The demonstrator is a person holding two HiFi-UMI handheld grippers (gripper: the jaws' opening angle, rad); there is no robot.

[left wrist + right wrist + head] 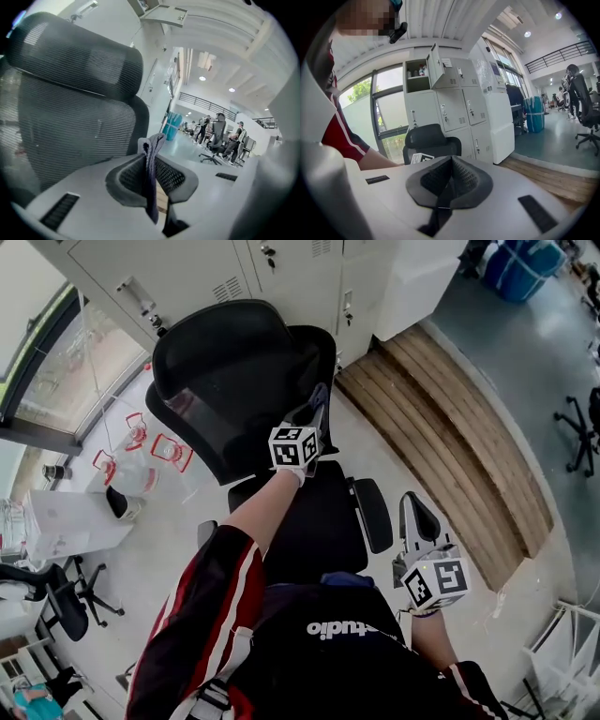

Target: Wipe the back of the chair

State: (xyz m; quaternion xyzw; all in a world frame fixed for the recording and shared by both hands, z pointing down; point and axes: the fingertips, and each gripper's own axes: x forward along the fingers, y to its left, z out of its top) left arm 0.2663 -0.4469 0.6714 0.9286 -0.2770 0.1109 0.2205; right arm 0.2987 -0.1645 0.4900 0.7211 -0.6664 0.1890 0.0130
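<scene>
While the left claw (153, 140) pinches a cloth (151, 178) beside the upright chair back (234, 395), the right claw (450, 160) is closed on nothing.

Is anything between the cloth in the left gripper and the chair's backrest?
Nothing visible does. The left gripper, shut on the cloth, is right beside the mesh backrest, and nothing shows between them.

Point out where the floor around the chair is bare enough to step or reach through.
Bare floor lies between the chair's armrest and the wooden step. Left of the chair back, clear red-trimmed items and a white box crowd the floor; lockers stand close behind.
</scene>
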